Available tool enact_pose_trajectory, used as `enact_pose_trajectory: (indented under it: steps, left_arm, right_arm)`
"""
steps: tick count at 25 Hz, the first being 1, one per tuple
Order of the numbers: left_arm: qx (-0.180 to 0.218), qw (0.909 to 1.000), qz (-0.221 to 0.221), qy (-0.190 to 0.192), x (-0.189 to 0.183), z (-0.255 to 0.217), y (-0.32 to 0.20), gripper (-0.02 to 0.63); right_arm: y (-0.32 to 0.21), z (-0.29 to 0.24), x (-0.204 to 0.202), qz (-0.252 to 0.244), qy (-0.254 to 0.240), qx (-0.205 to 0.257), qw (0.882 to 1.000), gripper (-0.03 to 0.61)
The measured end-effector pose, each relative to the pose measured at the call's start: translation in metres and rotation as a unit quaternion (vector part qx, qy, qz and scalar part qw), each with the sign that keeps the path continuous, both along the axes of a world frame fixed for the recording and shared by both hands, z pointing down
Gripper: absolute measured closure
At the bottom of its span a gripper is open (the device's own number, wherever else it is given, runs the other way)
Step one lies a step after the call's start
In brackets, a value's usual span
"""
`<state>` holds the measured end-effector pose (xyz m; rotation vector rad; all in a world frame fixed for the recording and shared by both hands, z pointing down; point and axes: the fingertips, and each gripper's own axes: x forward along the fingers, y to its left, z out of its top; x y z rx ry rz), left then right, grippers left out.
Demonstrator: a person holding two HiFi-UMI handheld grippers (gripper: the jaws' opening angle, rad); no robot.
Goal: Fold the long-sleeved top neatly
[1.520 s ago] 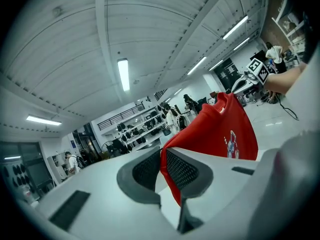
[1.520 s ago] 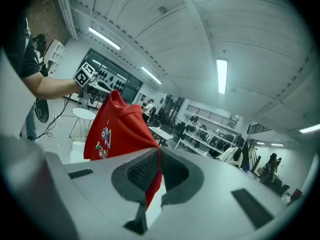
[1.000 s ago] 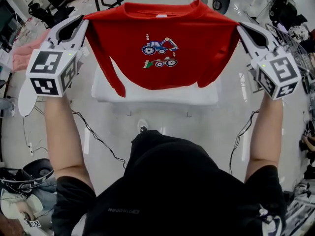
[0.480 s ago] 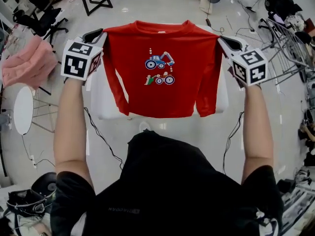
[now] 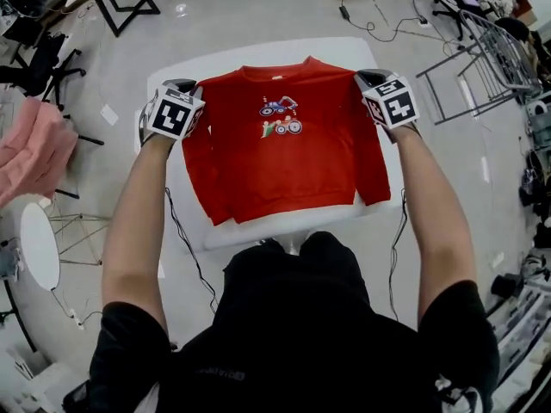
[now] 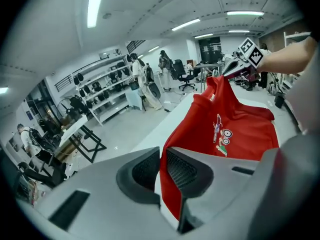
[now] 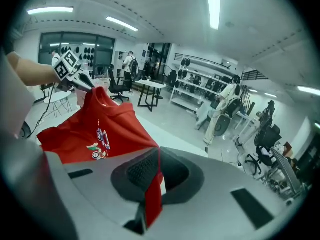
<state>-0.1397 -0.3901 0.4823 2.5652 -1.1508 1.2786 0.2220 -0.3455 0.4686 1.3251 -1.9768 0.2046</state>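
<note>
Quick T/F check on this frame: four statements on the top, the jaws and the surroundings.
1. The left gripper and the right gripper each have their jaws shut on a shoulder of the red top. True.
2. The tractor print faces down. False: it faces up.
3. The top is folded in half. False: it is spread open over the white table, sleeves along its sides.
4. A pink garment lies off the table, to the person's left. True.
</note>
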Motion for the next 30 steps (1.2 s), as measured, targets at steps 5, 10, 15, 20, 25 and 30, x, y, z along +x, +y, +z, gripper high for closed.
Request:
enact_pose_trajectory:
  steps: [5, 10, 15, 20, 25, 30]
  left_arm:
    - [-0.027, 0.9995, -0.01, -0.009, 0.003, 0.04, -0.042, 0.572]
    - [-0.064, 0.9965, -0.041, -0.035, -0.002, 0.081, -0.076, 0.572]
    - [-0.1, 0.9885, -0.109, -0.033, -0.017, 0.121, -0.097, 0.572]
    - [-0.117, 0.9816, -0.149, -0.024, -0.036, 0.147, -0.12, 0.567]
    - [-0.123, 0.9762, -0.178, 0.014, -0.043, 0.162, -0.128, 0.543]
    - [-0.119, 0.9794, -0.158, 0.042, -0.041, 0.153, -0.123, 0.492]
  right_arm:
    - [-0.045, 0.036, 0.004, -0.001, 0.009, -0.027, 1.0, 0.565]
    - [-0.104, 0.08, 0.003, -0.018, 0.013, -0.048, 0.999, 0.561]
    - [-0.149, 0.127, -0.011, -0.046, 0.014, -0.073, 0.996, 0.561]
    - [-0.176, 0.159, -0.029, -0.076, 0.035, -0.099, 0.992, 0.56]
    - [-0.182, 0.172, -0.032, -0.084, 0.038, -0.103, 0.99, 0.551]
    - [-0.182, 0.164, -0.033, -0.072, 0.036, -0.109, 0.991, 0.455]
